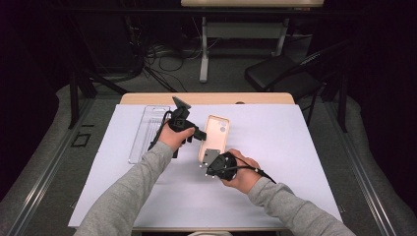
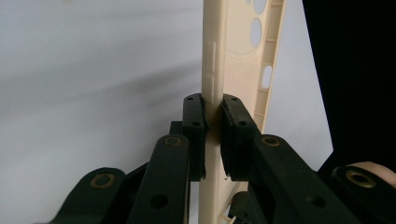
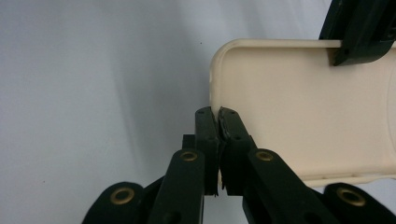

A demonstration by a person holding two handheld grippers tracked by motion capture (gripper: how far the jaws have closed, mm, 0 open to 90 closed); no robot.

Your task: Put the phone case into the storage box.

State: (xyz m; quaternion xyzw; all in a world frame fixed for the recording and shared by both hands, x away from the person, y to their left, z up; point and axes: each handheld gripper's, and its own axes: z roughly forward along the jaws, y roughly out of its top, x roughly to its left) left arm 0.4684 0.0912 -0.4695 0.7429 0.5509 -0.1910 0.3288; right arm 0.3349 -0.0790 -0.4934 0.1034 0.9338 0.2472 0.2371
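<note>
We hold the phone case by both claws: left claw pinching its side, right claw its near end; next, lift evenly.

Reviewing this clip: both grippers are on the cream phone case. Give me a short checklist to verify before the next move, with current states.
1. Left gripper clamped on the phone case side wall: ok.
2. Right gripper pinching the case's end wall: ok.
3. The two grips apart, not colliding: ok.
4. Clear plastic tray well left of the case: ok.
5. Case lifted off the white sheet: cannot tell.
</note>
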